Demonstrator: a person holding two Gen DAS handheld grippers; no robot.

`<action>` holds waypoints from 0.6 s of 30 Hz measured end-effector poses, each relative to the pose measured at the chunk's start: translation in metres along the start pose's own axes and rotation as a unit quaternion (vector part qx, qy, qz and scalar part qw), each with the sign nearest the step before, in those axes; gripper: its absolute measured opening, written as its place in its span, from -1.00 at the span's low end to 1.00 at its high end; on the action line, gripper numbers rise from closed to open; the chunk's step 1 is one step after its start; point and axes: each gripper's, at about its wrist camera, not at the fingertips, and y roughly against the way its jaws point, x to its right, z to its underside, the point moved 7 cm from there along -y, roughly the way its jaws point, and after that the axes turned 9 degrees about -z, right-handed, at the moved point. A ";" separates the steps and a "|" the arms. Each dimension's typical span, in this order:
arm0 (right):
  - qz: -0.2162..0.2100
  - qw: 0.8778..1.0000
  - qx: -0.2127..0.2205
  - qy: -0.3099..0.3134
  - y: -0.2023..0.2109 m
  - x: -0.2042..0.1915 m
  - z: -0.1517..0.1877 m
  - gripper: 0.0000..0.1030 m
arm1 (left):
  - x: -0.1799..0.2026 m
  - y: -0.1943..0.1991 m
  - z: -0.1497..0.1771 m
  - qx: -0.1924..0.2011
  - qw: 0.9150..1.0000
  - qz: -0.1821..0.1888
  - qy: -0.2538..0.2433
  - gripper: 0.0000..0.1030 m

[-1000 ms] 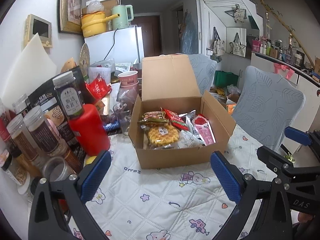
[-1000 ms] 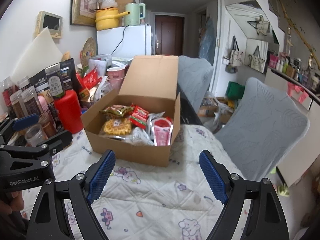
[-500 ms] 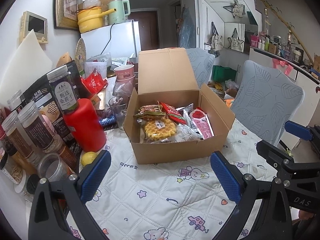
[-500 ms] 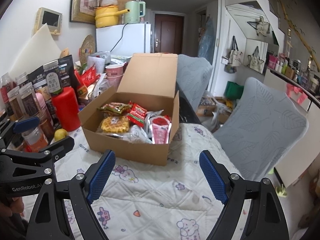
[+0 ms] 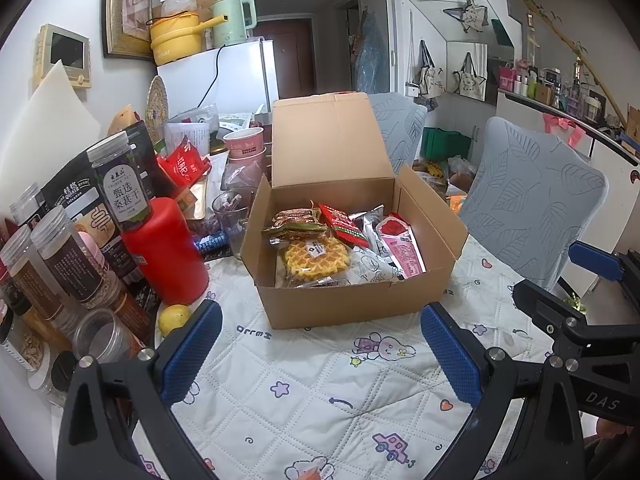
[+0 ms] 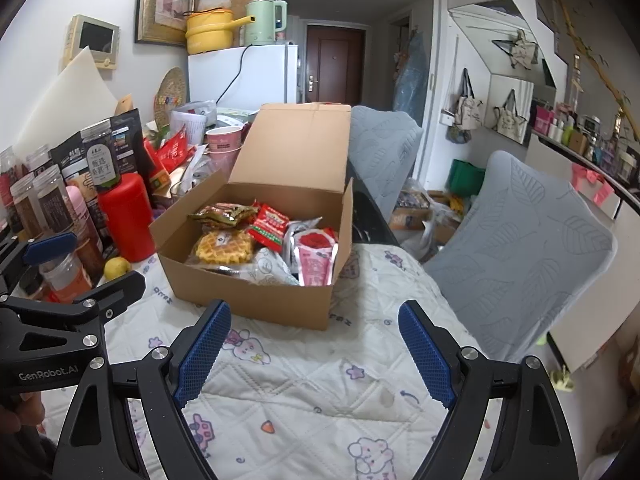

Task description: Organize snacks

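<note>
The snacks [image 5: 340, 240] lie heaped in the open cardboard box [image 5: 352, 304] on the worktop [image 5: 320, 392]. Both the left tool [image 5: 320, 356] and right tool [image 6: 316, 352] hover apart, empty. A careless reach could likely crush the waffle [image 5: 316, 258] or topple the crowded jars [image 5: 68, 264] nearby.

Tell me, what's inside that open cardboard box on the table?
The cardboard box holds wrapped snacks: a yellow waffle, a red packet, a brownish packet, a pink-and-red pouch and silvery wrappers. Whatever lies beneath them is covered.
</note>
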 end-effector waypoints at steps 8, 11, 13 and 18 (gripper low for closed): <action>0.004 1.000 -0.003 -0.004 -0.001 0.006 0.001 0.68 | 0.000 -0.002 0.001 -0.004 1.000 0.000 -0.002 0.97; 0.005 1.000 -0.005 -0.004 -0.001 0.006 0.001 0.68 | 0.001 -0.003 0.002 -0.009 1.000 -0.001 -0.005 0.97; 0.005 1.000 -0.006 -0.003 -0.001 0.006 0.002 0.68 | 0.002 -0.003 0.002 -0.010 1.000 0.002 -0.007 0.97; 0.007 1.000 -0.005 -0.003 -0.001 0.007 0.002 0.68 | 0.003 -0.002 0.003 -0.010 1.000 0.003 -0.008 0.97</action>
